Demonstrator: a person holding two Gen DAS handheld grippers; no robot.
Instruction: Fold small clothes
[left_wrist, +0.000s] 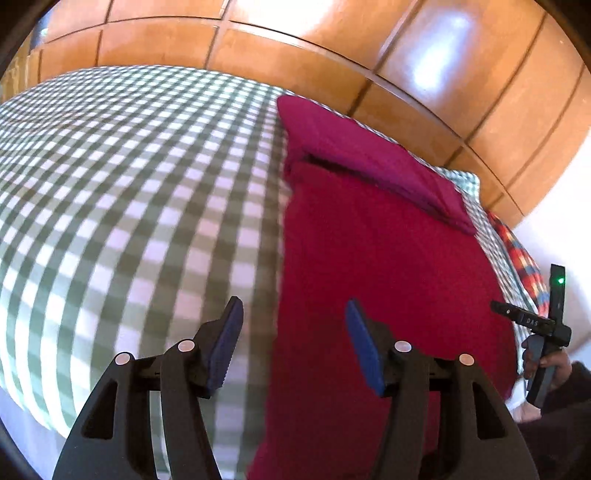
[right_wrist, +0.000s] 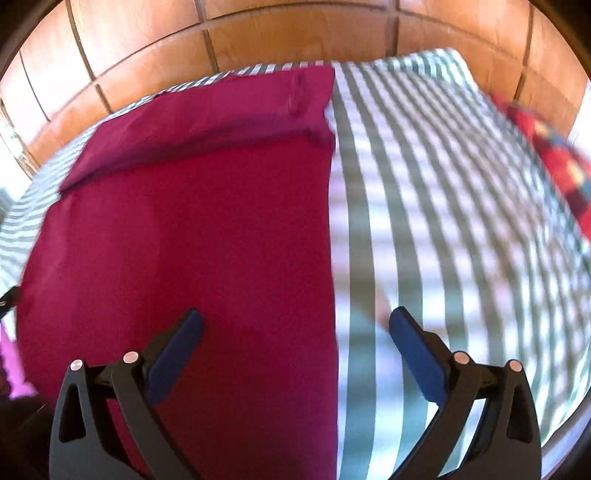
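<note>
- Your left hand-held gripper (left_wrist: 293, 339) is spread wide, its blue pads (left_wrist: 229, 343) holding nothing, hovering over the left edge of the red garment (left_wrist: 369, 277).
- That edge runs between the two fingers: one pad sits over the checked bedspread (left_wrist: 129, 203), the other over red cloth.
- Your right hand-held gripper (right_wrist: 295, 354) is also spread apart and empty, hovering above the garment's right edge (right_wrist: 184, 240).
- In the right wrist view, its left pad (right_wrist: 177, 354) is over the red cloth and its other pad is over the green-and-white bedspread (right_wrist: 443, 221).
- The red garment lies flat on the bed, with a strip folded over along its far end (right_wrist: 207, 114), nearest the wooden panelling (left_wrist: 295, 44).
- The garment's long side edges look straight in both views.
- A multicoloured checked cloth (left_wrist: 521, 258) lies at the bed's edge beyond the garment, apart from it.
- In the left wrist view, your right hand (left_wrist: 543, 363) grips the handle of the other device at the right rim.
- The right wrist view is blurred, so fine detail of the bedspread is unclear.
</note>
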